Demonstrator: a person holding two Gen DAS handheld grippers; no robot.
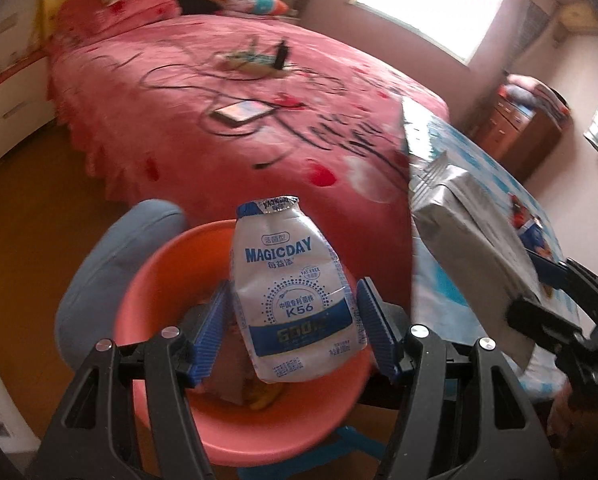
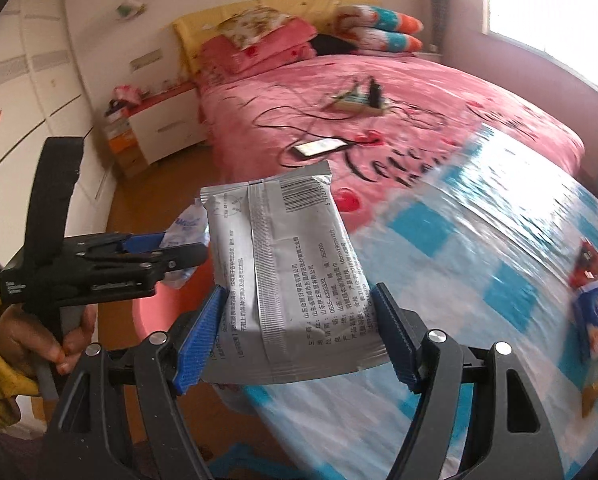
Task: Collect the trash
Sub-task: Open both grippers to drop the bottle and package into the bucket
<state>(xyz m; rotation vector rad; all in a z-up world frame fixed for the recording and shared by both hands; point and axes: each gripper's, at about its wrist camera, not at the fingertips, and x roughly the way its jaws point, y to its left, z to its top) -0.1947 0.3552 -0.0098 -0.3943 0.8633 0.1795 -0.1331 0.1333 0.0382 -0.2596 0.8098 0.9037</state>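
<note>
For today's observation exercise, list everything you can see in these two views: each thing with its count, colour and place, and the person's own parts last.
Milk pouch: one, white and blue, between the left gripper's pads, above the basin.
Foil packet: one, silver, between the right gripper's pads.
Basin: one, salmon pink, below the pouch, scraps inside.
Bed: one, pink cover, behind the basin.
Phone: one, on the bed, cable attached.
Power strip: one, pale, mid-bed.
Table: one, blue-and-white checked cloth, right side.
Snack packs: red and blue, on the table; count unclear.
Left gripper: black, blue pads.
Right gripper: same.
Hand: one, holding the left gripper's handle.
</note>
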